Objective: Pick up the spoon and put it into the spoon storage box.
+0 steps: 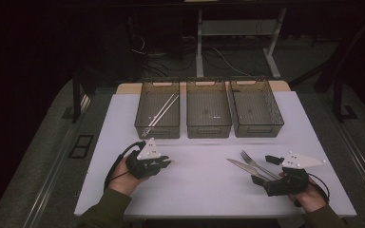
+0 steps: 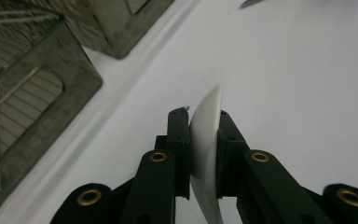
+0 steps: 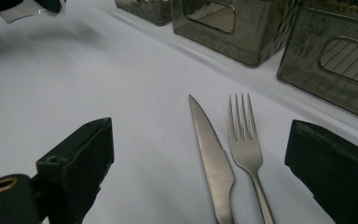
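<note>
Left tool: jaws clamped on a thin white curved plastic utensil, held edge-on above the white tabletop, near the left smoky translucent bin. Right tool: jaws wide apart, gripping nothing, straddling a steel table knife and steel fork lying side by side on the tabletop.

Overhead camera faces forward; tong cameras skim table.
</note>
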{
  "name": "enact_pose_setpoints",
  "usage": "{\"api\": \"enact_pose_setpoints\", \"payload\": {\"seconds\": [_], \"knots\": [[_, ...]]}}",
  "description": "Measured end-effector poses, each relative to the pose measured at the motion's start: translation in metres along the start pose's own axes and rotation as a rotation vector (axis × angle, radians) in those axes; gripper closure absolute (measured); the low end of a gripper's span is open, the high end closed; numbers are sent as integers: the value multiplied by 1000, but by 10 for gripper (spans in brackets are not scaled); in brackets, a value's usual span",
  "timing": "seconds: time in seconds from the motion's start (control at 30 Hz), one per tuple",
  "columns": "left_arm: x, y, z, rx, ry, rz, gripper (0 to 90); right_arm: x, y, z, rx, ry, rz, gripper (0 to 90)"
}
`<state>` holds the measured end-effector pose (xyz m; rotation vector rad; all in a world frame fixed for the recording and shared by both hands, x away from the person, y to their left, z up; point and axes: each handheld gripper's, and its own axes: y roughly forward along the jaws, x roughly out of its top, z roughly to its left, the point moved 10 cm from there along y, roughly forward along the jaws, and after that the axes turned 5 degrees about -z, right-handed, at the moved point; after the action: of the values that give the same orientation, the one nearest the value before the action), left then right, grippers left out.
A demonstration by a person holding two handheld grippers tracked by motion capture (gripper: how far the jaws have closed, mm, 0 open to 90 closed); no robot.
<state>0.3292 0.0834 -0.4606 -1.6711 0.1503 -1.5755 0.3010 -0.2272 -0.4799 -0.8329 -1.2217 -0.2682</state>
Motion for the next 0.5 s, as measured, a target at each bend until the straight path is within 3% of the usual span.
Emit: {"api": "enact_pose_setpoints", "payload": {"seconds": [0.17, 0.5], "knots": [[14, 0, 6, 15, 2, -46, 791, 0, 0, 0, -1, 2, 1, 80], [32, 10, 11, -20, 4, -59, 791, 0, 0, -1, -4, 4, 0, 80]]}}
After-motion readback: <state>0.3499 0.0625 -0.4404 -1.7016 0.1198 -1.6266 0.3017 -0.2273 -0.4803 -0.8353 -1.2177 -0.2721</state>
